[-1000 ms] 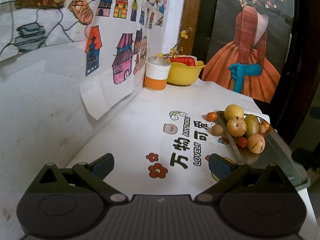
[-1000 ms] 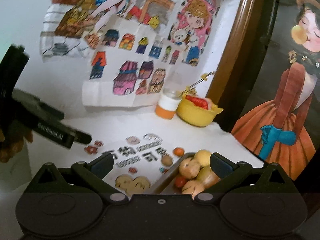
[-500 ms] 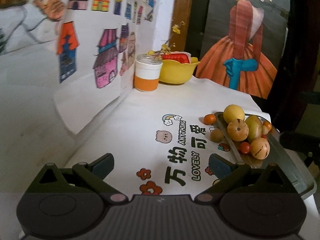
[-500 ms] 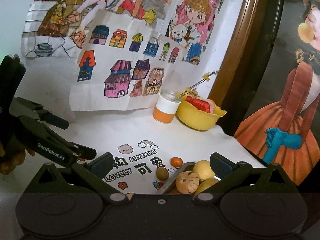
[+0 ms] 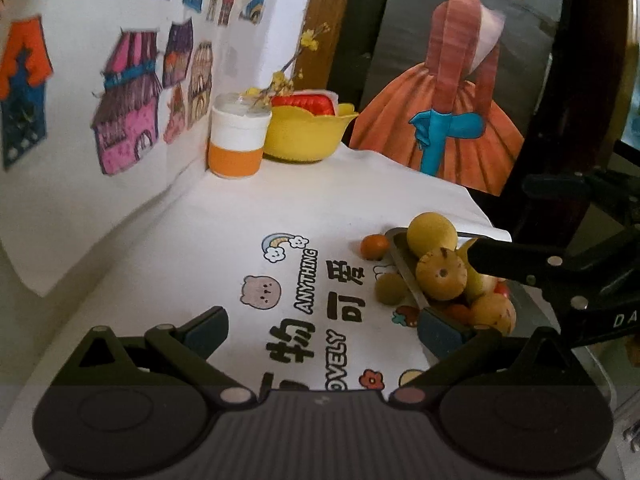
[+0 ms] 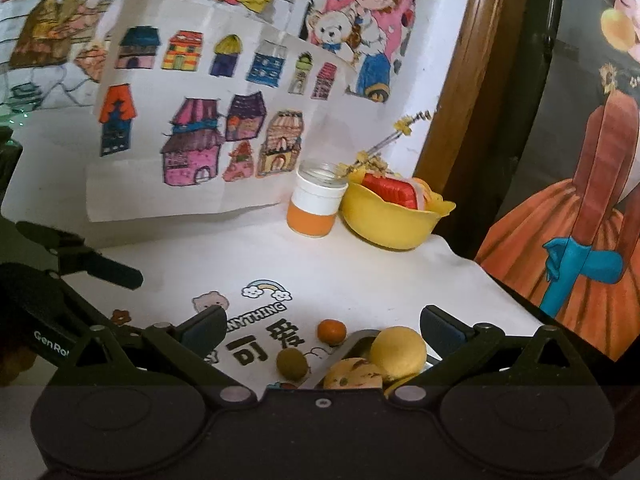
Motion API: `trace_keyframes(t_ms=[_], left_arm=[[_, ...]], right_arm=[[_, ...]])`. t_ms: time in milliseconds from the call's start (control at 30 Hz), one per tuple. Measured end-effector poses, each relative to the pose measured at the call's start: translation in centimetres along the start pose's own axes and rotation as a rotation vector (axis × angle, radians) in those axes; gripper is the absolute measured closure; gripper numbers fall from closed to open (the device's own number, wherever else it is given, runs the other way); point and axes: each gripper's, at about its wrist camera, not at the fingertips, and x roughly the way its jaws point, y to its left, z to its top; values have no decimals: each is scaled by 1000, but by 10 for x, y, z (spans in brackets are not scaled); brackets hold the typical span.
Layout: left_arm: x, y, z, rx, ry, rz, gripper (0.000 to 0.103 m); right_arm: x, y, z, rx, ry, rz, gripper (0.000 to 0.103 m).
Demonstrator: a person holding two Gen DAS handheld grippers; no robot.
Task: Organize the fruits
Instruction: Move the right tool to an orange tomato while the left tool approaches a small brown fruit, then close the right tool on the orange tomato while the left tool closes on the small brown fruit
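A metal tray (image 5: 404, 268) on the white printed cloth holds a pile of fruits: a yellow round one (image 5: 431, 234), a brown-spotted one (image 5: 440, 278) and several more. A small orange fruit (image 5: 374, 246) and an olive-green fruit (image 5: 390, 288) lie on the cloth just left of the tray. My left gripper (image 5: 324, 326) is open above the cloth, its right finger near the tray's near corner. My right gripper (image 6: 322, 328) is open, hovering over the tray (image 6: 360, 338), the orange fruit (image 6: 331, 331) and green fruit (image 6: 293, 364) between its fingers. The right gripper (image 5: 516, 266) reaches over the pile in the left wrist view.
A yellow bowl (image 5: 308, 130) with red and white contents and an orange-and-white jar (image 5: 238, 142) stand at the back against the wall. Children's drawings (image 6: 208, 128) hang on the wall at left. A poster of an orange dress (image 5: 452, 120) stands behind the table's right edge.
Both grippers have moved forward and lower toward the tray. The right gripper has come into the left wrist view over the fruit pile. The fruits have not moved.
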Motion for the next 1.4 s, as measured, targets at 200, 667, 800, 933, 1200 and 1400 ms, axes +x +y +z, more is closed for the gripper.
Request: trace_keyframes(t_ms=[200, 667, 800, 933, 1200, 1400], left_arm=[[20, -2, 0, 17, 32, -3, 0], [48, -28, 5, 101, 33, -52, 1], [56, -39, 5, 122, 5, -63, 3], [63, -44, 7, 127, 5, -67, 12], [75, -37, 11, 85, 29, -81, 29], [85, -35, 12, 66, 53, -96, 42]], right_arm=[[13, -17, 2, 4, 0, -18, 1], [76, -20, 14, -34, 123, 130, 14], [92, -26, 15, 0, 164, 162, 24], [109, -42, 15, 74, 211, 191, 37], [137, -53, 9, 130, 294, 251, 52], [147, -44, 3, 81, 326, 256, 57]])
